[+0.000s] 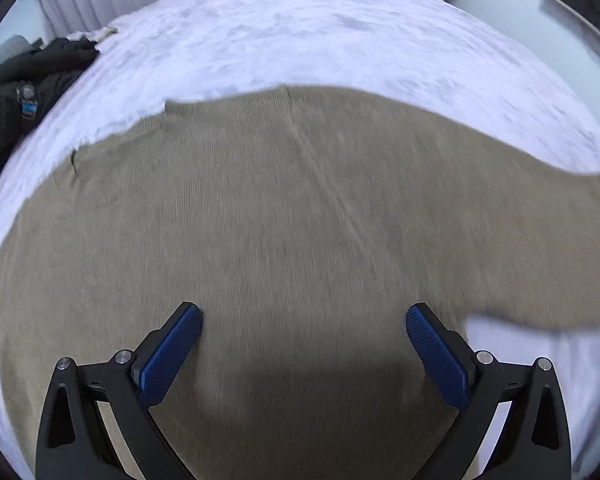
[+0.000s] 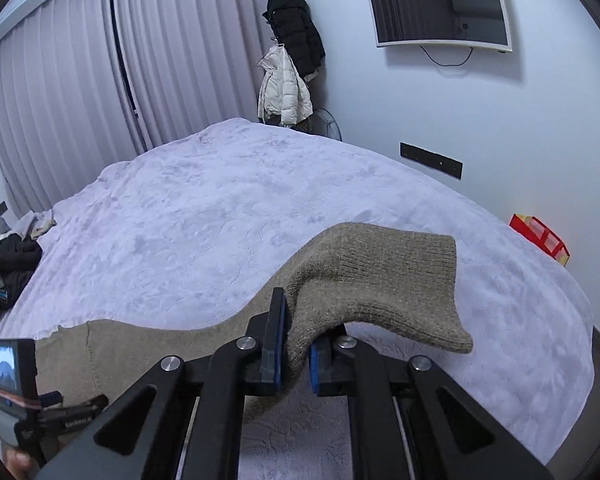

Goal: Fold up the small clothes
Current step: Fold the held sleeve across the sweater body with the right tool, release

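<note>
A: Where does the left wrist view look from?
B: Close above the tan sweater (image 1: 300, 208), angled down the bed (image 1: 320, 32).
A: The right?
B: Lower, facing the far wall; both share the bed and sweater.

Your bed (image 2: 220, 208), under its pale lilac plush blanket (image 1: 320, 40), is carrying the tan knit sweater (image 1: 300, 220) at six o'clock and dark clothing (image 1: 16, 92) lying at nine o'clock.

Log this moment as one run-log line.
left gripper: open over sweater | right gripper: shut on sleeve | sweater flat on bed
</note>
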### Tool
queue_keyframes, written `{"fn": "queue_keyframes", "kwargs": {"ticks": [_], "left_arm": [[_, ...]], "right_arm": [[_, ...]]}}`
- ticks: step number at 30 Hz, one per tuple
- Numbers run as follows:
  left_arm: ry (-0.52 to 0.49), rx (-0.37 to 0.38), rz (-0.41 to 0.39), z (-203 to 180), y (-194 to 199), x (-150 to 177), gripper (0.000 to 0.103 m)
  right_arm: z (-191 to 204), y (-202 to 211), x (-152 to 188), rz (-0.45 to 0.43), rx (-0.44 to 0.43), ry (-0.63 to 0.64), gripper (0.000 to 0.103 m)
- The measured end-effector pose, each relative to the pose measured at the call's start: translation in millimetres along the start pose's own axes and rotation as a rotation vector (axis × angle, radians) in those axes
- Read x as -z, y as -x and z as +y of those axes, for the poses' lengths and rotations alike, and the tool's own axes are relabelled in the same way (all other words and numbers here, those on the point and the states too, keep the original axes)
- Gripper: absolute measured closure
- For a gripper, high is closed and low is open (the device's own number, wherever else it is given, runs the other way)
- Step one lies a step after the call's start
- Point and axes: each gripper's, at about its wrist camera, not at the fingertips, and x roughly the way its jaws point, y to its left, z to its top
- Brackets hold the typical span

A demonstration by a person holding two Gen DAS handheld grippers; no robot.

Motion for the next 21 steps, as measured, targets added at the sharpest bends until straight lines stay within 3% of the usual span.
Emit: {"fn": "queue_keyframes", "kwargs": {"ticks": [2, 5, 12, 17, 21], "left_arm": [[0.036, 0.054, -0.003, 21.4, 12.8, 10.9, 0.000], [0.129, 0.056, -0.039, 68.6, 31.6, 17.8, 0.000], [0.417, 0.023, -0.117, 227.0, 73.9, 42.5, 0.000], [0.538, -0.030, -0.154, 309.3, 92.0, 81.3, 0.000], [0.633, -0.038, -0.154, 352.2, 94.4, 115.7, 0.000]], "right_arm": [[23.0, 6.8, -3.6, -0.010, -0.016, 0.037, 0.093], [71.2, 24.4, -6.4, -0.041, -0.051, 0.122, 0.093], [254.7, 68.8, 4.7, -0.102, -0.229, 0.355, 0.093], [378.9, 62.6, 62.6, -0.033, -0.335, 0.472, 0.094], [450.7, 42.7, 132.2, 0.042, -0.346, 0.619, 0.094]]}}
